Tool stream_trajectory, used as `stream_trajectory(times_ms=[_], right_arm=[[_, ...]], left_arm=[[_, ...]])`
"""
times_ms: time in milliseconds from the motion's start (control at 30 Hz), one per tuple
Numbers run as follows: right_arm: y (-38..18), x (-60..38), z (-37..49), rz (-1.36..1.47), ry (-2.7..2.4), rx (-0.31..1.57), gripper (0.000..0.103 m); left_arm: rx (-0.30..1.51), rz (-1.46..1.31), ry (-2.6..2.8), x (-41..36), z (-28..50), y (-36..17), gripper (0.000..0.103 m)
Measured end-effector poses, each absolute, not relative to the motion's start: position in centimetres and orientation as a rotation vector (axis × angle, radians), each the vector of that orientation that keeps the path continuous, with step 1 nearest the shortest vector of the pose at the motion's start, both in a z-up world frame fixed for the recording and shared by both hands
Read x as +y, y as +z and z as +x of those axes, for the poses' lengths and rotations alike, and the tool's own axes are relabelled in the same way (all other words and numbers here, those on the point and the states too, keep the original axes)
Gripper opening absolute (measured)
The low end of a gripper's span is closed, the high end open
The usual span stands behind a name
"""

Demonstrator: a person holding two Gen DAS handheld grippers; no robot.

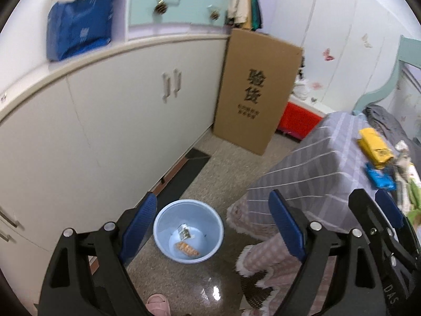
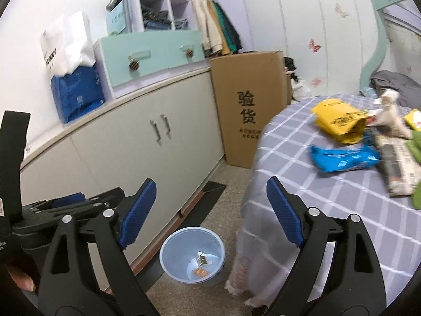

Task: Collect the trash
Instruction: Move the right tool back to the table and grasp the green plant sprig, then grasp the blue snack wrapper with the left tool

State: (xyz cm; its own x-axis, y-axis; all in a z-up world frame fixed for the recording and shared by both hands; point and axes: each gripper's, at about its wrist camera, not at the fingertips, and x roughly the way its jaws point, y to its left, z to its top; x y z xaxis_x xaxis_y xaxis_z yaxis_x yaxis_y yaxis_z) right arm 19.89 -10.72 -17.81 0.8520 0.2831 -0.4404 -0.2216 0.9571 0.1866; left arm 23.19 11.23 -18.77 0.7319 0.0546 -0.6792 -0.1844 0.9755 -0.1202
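Wrapper [image 2: 344, 158] lengthwise across table [image 2: 342, 210], flat.

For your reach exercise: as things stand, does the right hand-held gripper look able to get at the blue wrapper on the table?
Probably yes. The right hand-held gripper is open and empty, and the blue wrapper lies uncovered near the table edge, nothing between them.

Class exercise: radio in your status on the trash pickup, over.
Left gripper and right gripper open, empty. Blue bin on floor holds two scraps. Yellow wrapper and blue wrapper lie on table. Nothing blocking.
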Motion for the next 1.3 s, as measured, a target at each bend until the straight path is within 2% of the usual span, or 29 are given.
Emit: stream_trajectory(times_ms=[433,633,767,833,933,1000,1100,1300], right_arm=[[-15.4,-27.3,15.8,0.192,-0.023,0.481,0.085],[-16.4,-33.4,18.0,0.13,-0.125,0.639,0.085],[-16.6,-34.8,19.3,0.118,-0.098,0.667,0.084],[-16.8,-35.2,20.1,0.134,-0.069,0.684,0.077],[-17.6,-35.6,21.2,0.138,-0.038,0.733,0.056],[-18.1,-35.9,21.6,0.176,0.01,0.766,0.028],[-17.7,-35.9,21.1,0.172,-0.003,0.735,0.017],[-16.0,-36.2,19.7,0.148,-0.069,0.632,0.015]], left_arm=[[0.705,-0.029,-0.091,-1.8,22.8,-15.6,0.085],[0.722,0.029,-0.17,-6.9,23.2,-15.9,0.085],[0.735,0.072,-0.2,-9.3,24.1,-16.2,0.085],[0.74,0.085,-0.208,-10.0,24.5,-16.3,0.085],[0.758,0.087,-0.228,-10.7,25.2,-16.4,0.085],[0.764,0.088,-0.244,-11.3,25.7,-16.6,0.085],[0.762,0.105,-0.261,-11.8,26.1,-16.9,0.085],[0.779,0.214,-0.275,-12.7,28.2,-17.7,0.085]])
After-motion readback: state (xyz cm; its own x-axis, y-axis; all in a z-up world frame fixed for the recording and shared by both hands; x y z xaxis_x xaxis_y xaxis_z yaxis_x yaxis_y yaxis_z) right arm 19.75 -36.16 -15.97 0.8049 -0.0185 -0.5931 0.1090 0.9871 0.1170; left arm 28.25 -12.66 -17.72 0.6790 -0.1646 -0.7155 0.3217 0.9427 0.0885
